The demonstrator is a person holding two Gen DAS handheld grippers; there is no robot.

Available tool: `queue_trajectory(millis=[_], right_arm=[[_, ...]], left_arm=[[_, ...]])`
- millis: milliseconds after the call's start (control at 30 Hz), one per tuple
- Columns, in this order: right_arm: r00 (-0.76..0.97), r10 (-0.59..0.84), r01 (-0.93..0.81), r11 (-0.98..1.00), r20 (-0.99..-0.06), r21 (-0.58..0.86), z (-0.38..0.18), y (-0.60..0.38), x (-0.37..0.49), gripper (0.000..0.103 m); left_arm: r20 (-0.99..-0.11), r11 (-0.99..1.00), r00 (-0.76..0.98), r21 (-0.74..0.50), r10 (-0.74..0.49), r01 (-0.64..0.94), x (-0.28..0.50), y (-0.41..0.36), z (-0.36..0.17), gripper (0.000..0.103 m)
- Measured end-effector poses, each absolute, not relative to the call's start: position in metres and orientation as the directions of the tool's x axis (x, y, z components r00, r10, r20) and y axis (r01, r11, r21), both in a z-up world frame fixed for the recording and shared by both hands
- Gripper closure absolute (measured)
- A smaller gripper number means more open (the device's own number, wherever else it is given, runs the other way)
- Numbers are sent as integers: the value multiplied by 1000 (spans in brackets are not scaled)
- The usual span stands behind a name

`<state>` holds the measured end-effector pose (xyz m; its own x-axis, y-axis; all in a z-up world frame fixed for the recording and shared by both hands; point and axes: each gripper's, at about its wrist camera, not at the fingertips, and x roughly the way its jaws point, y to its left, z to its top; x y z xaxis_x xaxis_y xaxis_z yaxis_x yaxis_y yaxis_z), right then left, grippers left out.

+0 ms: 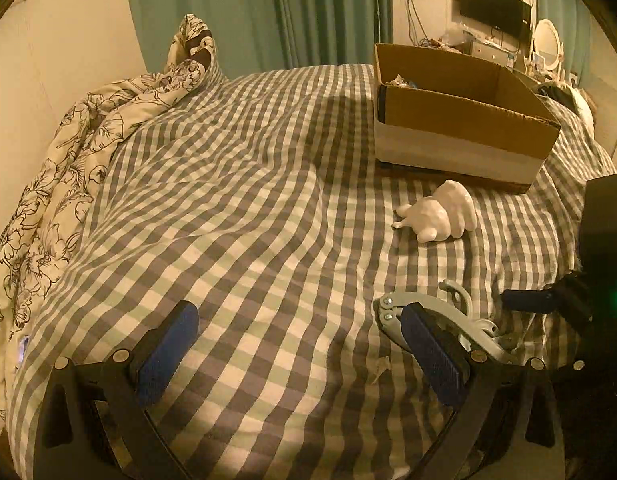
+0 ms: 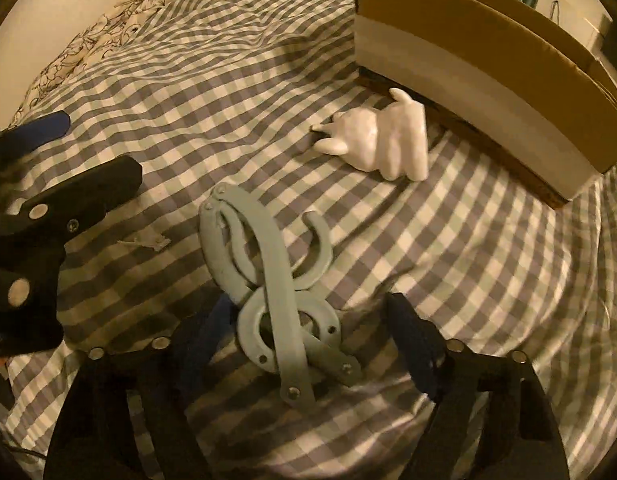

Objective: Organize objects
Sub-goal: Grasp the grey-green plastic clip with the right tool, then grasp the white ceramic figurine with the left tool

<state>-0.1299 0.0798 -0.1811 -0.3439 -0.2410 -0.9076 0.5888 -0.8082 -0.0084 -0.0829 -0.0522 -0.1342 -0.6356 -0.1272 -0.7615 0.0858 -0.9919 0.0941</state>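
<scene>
Two loose items: a pale blue folding metal hanger [image 2: 268,292] and a white ceramic figurine [image 2: 378,142] lie on the checked bedspread [image 1: 228,200], both outside the cardboard box [image 1: 460,120]
Already boxed: something small shows in the box's far left corner; I cannot tell what it is
Progress: I judge the sorting partly done, with these two pieces left
Right hand-held gripper [image 2: 308,344]: wide, its fingers either side of the hanger's lower end, not clamped on it
Left hand-held gripper [image 1: 300,352]: wide and holding nothing, just beside the hanger's hinged tip
Figurine: on its side, near the box's front wall, apart from it
Edges: the box wall rises straight from the bed, so anything must be lifted over the rim
Open room: bare bedspread to the left, up to a rumpled floral duvet [image 1: 68,152]; the two grippers sit close together, so I would mind a bump there
</scene>
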Motion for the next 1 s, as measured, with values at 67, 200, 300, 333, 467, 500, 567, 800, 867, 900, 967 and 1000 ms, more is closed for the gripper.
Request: queue_trajectory(millis=[67, 200, 300, 333, 467, 500, 567, 800, 867, 900, 967, 1000], right_arm=[[-349, -237, 596, -803, -907, -19, -181, 79, -128, 43], [-380, -237, 592, -805, -894, -38, -174, 82, -121, 64], [-421, -256, 569, -822, -870, -33, -160, 91, -116, 76], [-439, -259, 561, -827, -860, -37, -154, 95, -113, 76], [-494, -271, 541, -840, -826, -49, -132, 107, -108, 78], [-508, -273, 536, -843, -817, -52, -125, 108, -110, 82], [-538, -275, 524, -849, -797, -61, -111, 117, -111, 96], [-580, -268, 482, -874, -769, -59, -78, 147, -130, 96], [-596, -274, 472, -880, -755, -53, -69, 155, -137, 96], [-606, -274, 463, -885, -747, -51, -65, 159, -140, 96], [-623, -271, 448, -892, -734, -51, -60, 166, -147, 96], [-631, -267, 441, -896, -728, -53, -58, 169, -149, 96]], left_arm=[[-762, -992, -635, 96, -129, 86, -83, -52, -134, 0], [-756, -992, -642, 90, -126, 89, -80, -54, -132, 0], [-748, -991, -651, 84, -129, 100, -77, -55, -129, 0], [-747, -991, -652, 85, -130, 101, -77, -55, -128, 0], [-747, -989, -649, 108, -145, 97, -77, -50, -127, 0], [-748, -989, -648, 112, -145, 92, -78, -48, -127, 0], [-750, -991, -647, 113, -137, 79, -81, -43, -126, 0], [-764, -996, -641, 93, -70, -2, -110, -15, -130, 0], [-768, -997, -639, 80, -46, -24, -124, -6, -132, 0], [-771, -997, -636, 77, -39, -33, -132, -1, -134, 0], [-776, -996, -631, 73, -25, -51, -146, 7, -138, 0], [-778, -996, -628, 76, -25, -55, -154, 10, -141, 0]])
